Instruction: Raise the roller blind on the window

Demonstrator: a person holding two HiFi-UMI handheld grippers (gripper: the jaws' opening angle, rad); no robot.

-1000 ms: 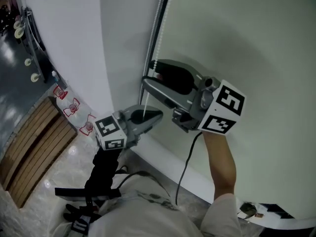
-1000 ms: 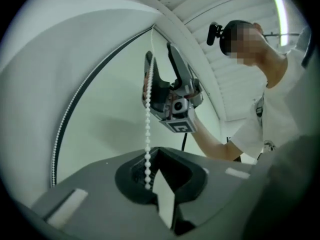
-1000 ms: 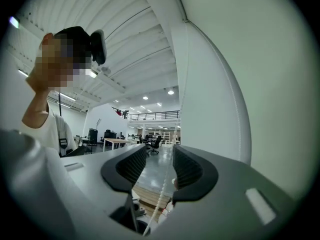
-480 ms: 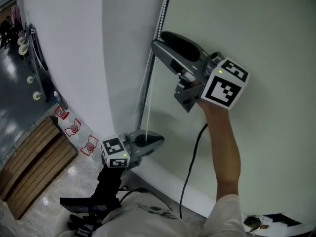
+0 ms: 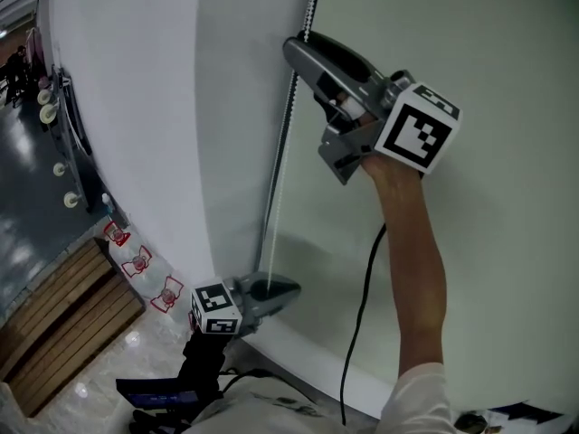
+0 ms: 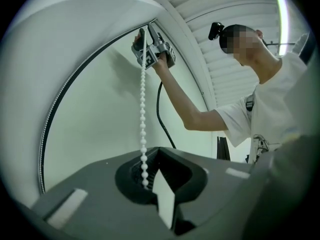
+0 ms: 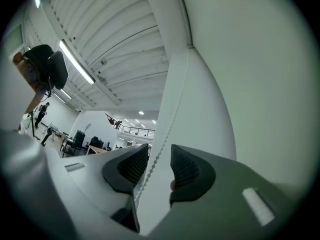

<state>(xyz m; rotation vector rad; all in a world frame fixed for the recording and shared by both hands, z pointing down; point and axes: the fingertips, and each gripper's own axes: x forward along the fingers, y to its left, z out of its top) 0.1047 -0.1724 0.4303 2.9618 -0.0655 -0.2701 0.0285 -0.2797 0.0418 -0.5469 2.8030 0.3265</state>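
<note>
The bead chain (image 5: 278,197) runs off the head view's top edge; its lower end vanishes between the left gripper (image 5: 276,289) jaws. Left of the chain, distant figures (image 7: 45,110) are too small to make out.

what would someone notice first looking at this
A white bead chain hangs beside the pale blind. The left tongs, low down, are shut on it; the right tongs, held high, have it between parted jaws that have just been closing.
</note>
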